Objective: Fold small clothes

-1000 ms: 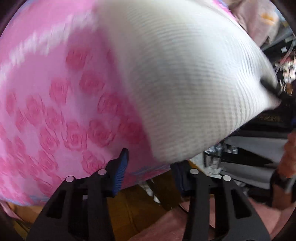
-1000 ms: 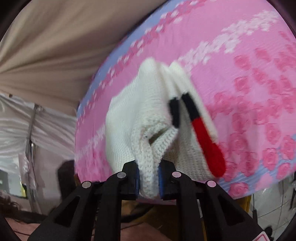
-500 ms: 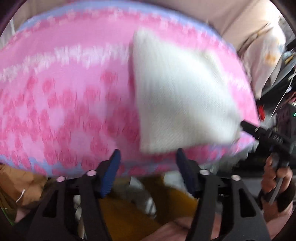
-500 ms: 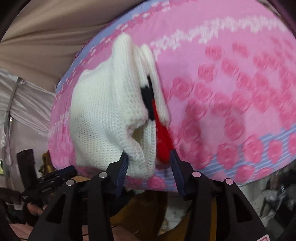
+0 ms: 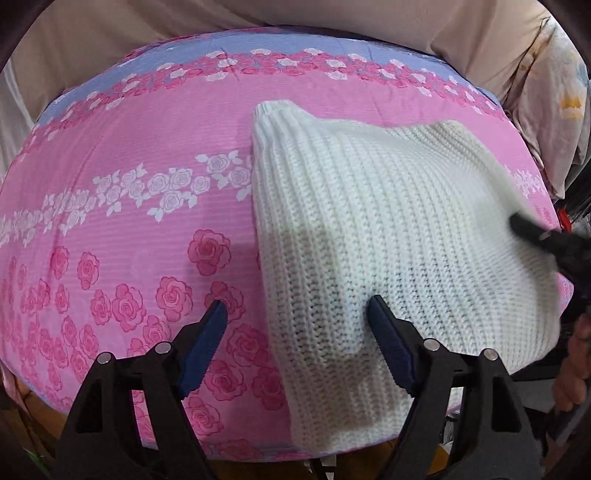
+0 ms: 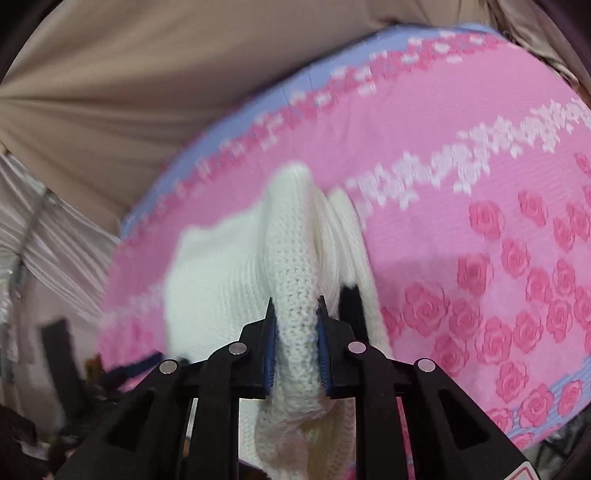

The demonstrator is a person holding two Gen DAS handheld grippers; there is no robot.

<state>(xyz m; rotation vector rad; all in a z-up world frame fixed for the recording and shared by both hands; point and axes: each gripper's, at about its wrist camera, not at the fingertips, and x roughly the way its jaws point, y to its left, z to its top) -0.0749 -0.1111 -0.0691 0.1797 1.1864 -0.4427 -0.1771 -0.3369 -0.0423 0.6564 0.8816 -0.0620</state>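
A white knit sweater [image 5: 388,236] lies on the pink rose-print bedspread [image 5: 129,206], reaching to its near edge. My left gripper [image 5: 299,314] is open, with its jaws on either side of the sweater's near left edge, holding nothing. My right gripper [image 6: 295,317] is shut on a raised fold of the sweater [image 6: 295,280], and it shows in the left wrist view as a dark shape at the sweater's right side [image 5: 543,236]. A black band of the sweater [image 6: 349,302] shows just right of the right gripper.
The bedspread [image 6: 480,184] has a lilac border at its far and near edges. Beige fabric [image 5: 258,14] hangs behind the bed. Pale printed cloth [image 5: 554,92] lies at the far right. Clutter lies below the bed's near edge.
My left gripper has pulled back from the sweater and now hovers open over its near left edge. My right gripper opened for a moment and has shut on a sweater fold.
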